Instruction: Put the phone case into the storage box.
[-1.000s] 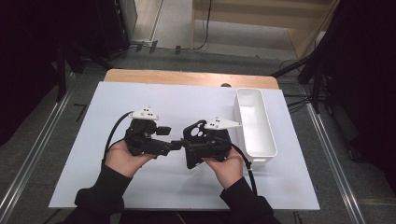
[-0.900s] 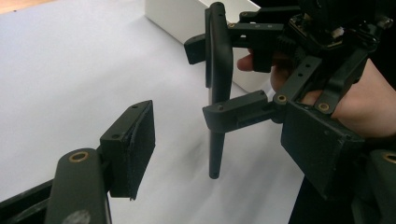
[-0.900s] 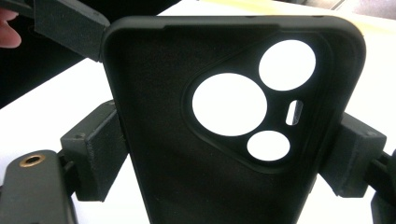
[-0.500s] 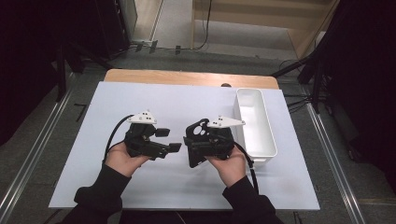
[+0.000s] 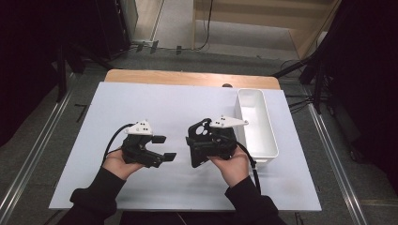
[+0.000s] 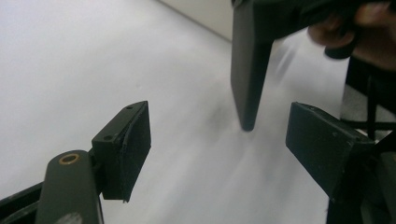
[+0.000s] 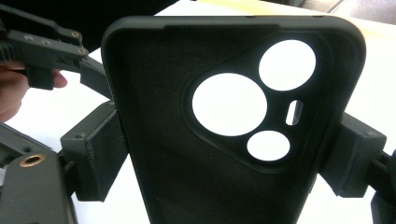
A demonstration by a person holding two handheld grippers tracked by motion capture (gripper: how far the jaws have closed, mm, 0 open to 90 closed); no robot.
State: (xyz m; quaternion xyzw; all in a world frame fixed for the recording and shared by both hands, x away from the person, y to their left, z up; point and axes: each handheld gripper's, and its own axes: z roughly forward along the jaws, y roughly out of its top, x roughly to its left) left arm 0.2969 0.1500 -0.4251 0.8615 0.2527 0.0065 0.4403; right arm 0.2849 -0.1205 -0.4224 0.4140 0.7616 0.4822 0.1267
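Observation:
A black phone case [image 5: 201, 140] with round camera cut-outs stands upright over the white mat, its inner side facing the right gripper view [image 7: 187, 154]. My right gripper [image 5: 209, 146] is shut on its two long edges [image 7: 229, 158]. My left gripper [image 5: 165, 147] sits to the left of the case, apart from it, pointing right. Its jaws stand open with nothing between them [image 6: 219, 144]. In the left gripper view the case's edge [image 6: 250, 79] hangs just beyond the jaws, with the mat below it.
A long white tray [image 5: 270, 126] lies at the right side of the white mat [image 5: 141, 108], close behind the right hand. The wooden table edge [image 5: 187, 77] runs along the far side. Dark floor and rails flank the table.
My left gripper has drawn back from the case, toward the left and the near edge, and sunk toward the mat. The right gripper has kept still with the case.

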